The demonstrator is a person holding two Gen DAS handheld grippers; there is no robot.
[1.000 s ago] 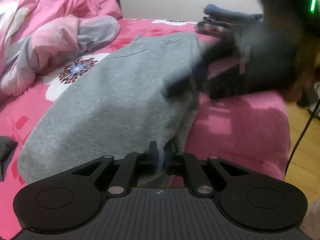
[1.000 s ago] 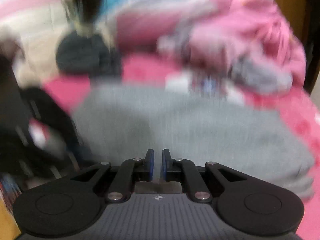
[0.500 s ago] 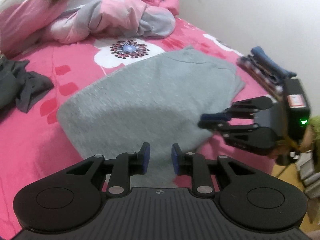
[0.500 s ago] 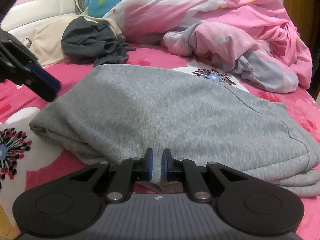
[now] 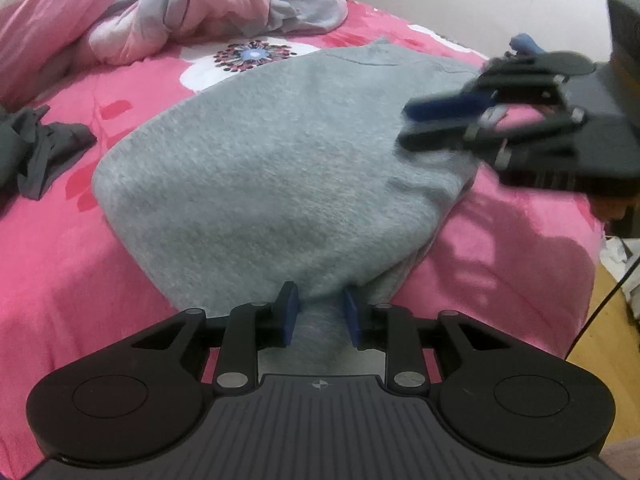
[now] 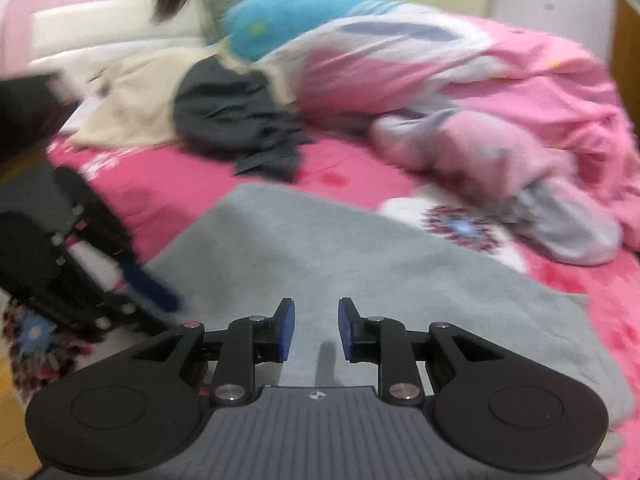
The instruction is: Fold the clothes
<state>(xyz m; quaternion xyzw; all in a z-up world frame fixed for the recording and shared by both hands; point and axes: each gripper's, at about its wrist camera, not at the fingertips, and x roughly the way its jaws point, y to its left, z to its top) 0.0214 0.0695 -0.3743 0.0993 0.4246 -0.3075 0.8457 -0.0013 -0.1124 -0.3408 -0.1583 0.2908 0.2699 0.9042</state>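
While the grey garment (image 5: 280,184) lies folded into a thick pad on the pink floral bedsheet (image 5: 60,280), both tools hang over its near edges; the left gripper (image 5: 318,312) points down at one end of the fold, its jaws opening, blue pads (image 5: 289,312) standing apart with grey cloth showing in the gap and neither pad pressing on it; the right gripper (image 6: 316,328) sits over the other end, its jaws opening too, with a clear gap between the pads (image 6: 286,330) and only the flat grey surface beneath them, nothing pinched. Seen from the left wrist, the right gripper reaches in from the right side, blurred, above the garment's far corner; from the right wrist, the left one shows as a dark blur at the left edge, just beside the cloth. Further up the bed a rumpled pink quilt (image 6: 500,92) is heaped against a blue pillow (image 6: 288,20); a dark grey garment (image 6: 236,120) lies crumpled near a cream cloth (image 6: 132,100), well apart from the folded piece; a white flower print (image 5: 240,58) on the sheet peeks out just beyond the grey fold.
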